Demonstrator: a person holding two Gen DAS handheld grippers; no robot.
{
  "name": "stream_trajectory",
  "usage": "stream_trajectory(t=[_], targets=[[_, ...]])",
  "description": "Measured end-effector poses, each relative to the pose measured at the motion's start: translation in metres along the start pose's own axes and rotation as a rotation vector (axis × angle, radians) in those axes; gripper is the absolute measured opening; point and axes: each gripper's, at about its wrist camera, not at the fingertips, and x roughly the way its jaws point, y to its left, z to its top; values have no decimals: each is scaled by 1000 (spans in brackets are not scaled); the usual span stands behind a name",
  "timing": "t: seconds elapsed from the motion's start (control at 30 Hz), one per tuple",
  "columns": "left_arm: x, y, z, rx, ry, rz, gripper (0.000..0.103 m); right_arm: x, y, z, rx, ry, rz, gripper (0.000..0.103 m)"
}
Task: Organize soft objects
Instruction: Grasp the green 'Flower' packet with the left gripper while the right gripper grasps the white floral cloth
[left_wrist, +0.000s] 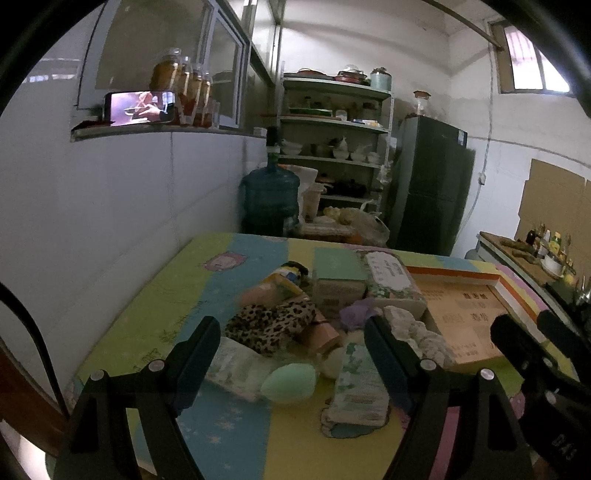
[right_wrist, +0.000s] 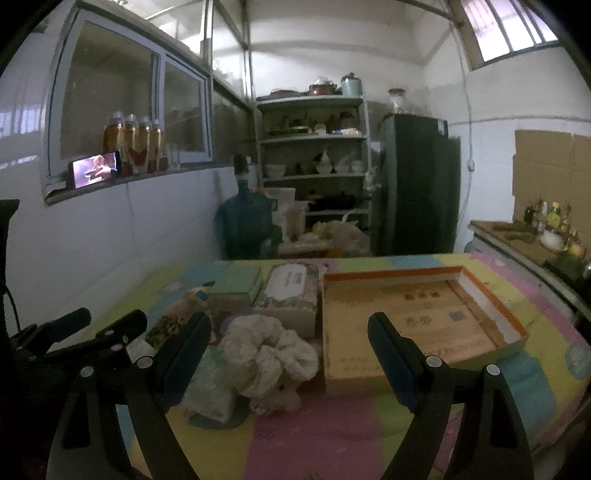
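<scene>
Soft objects lie heaped on the tabletop (left_wrist: 177, 295), which is covered by a pastel play mat, just ahead of both tongs. Between the fingers of the left tongs (left_wrist: 291, 332) sit a leopard-print cloth (left_wrist: 269, 325), a mint green sponge (left_wrist: 290, 382) nearer the camera, and two tissue packs, one (left_wrist: 236, 369) by the left finger and one (left_wrist: 360, 391) by the right. A white fluffy cloth (right_wrist: 269, 350) lies between the fingers of the right tongs (right_wrist: 288, 328), resting partly on a plastic-wrapped pack (right_wrist: 210, 395). Beyond the heap stands a floral tissue box (right_wrist: 288, 295). Ahead of the right tongs' right finger is the open shallow box (right_wrist: 491, 295) with an orange-edged rim, likely the place the things should go; it looks empty.

Both tongs stand wide open and hold nothing; neither touches the pile.

Sorting seems not to have begun. A sensible first pick is the white fluffy cloth, since it lies on top and closest to the box. Lower the right tongs so the fingers straddle the cloth's bulk, close well into it rather than on a loose fold, and lift straight up so the pack beneath is not dragged. The left tongs are better kept apart, since the two tools are close together here.
</scene>
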Motion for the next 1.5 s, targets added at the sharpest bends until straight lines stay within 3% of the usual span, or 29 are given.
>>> stream_trajectory(t=[0.47, 0.73, 0.93, 1.3, 1.37, 1.43, 1.5], targets=[[10, 19, -15, -5, 15, -10, 81, 13, -6, -15, 22, 57, 40, 88], [24, 6, -35, 11, 56, -134, 81, 12, -12, -23, 21, 63, 39, 88], [41, -22, -54, 92, 85, -221, 81, 7, -22, -24, 30, 51, 14, 88], [58, -44, -69, 165, 73, -231, 80, 13, -36, -29, 59, 78, 16, 88], [60, -45, -69, 166, 67, -238, 78, 14, -36, -30, 57, 78, 21, 88], [64, -44, -70, 157, 77, -246, 58, 16, -36, -30, 52, 82, 41, 88], [70, -42, -70, 140, 109, -247, 49, 19, -34, -31, 45, 91, 63, 88]])
